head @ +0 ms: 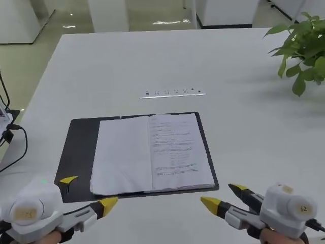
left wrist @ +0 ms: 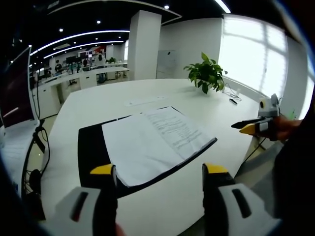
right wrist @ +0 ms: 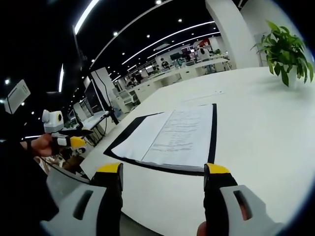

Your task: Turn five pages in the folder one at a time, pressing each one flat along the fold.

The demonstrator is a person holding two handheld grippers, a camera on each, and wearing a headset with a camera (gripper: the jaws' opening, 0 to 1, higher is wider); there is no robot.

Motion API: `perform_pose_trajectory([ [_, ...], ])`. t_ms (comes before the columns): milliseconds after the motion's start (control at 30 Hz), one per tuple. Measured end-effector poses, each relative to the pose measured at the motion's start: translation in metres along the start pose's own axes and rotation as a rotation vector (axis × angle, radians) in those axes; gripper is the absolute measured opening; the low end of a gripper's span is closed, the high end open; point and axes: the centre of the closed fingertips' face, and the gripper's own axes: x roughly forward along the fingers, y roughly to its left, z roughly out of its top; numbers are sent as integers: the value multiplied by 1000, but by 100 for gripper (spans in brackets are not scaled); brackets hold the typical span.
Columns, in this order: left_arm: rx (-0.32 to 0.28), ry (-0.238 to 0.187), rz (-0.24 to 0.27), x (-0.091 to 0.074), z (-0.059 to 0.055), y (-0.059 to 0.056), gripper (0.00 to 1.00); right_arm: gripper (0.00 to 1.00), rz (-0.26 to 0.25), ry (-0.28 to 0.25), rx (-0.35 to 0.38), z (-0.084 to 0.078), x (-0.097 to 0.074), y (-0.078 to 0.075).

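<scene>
A black folder (head: 77,152) lies open on the white table, with a blank page (head: 122,155) on the left and a printed page (head: 177,150) on the right. My left gripper (head: 89,191) hovers open at the folder's near left corner, nothing between its yellow tips. My right gripper (head: 224,195) stands open just off the near right corner. In the left gripper view the folder (left wrist: 91,145) lies ahead of the open jaws, and the right gripper (left wrist: 251,127) shows at the right. The right gripper view has the folder (right wrist: 125,132) ahead, with the left gripper (right wrist: 74,140) at the left.
A potted green plant (head: 304,48) stands at the table's far right. A small power-socket strip (head: 172,93) is set into the table beyond the folder. Cables (head: 12,142) hang off the left edge. Desks and monitors fill the office behind.
</scene>
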Motion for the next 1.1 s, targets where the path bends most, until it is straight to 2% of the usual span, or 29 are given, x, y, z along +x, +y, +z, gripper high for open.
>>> perform_pose_trajectory([
  [100, 10, -10, -14, 4, 5, -6, 69, 68, -10, -10, 8, 2, -1, -2],
  [200, 19, -16, -37, 10, 11, -12, 63, 68, -6, -23, 21, 4, -2, -4],
  [400, 35, -20, -79, 27, 22, -24, 65, 68, -8, -26, 26, 5, -2, -7],
  [600, 64, -19, -113, 46, 35, -36, 74, 68, -2, -17, 44, 3, -4, -9],
  [800, 84, 13, -147, 67, 34, -47, 75, 68, -5, -15, 56, -2, -5, -13],
  [867, 70, 23, -164, 73, 33, -52, 75, 69, -9, -4, 58, -6, -5, -15],
  [1100, 91, 50, -232, 95, 33, -77, 71, 69, -13, -3, 72, -9, -8, -18],
])
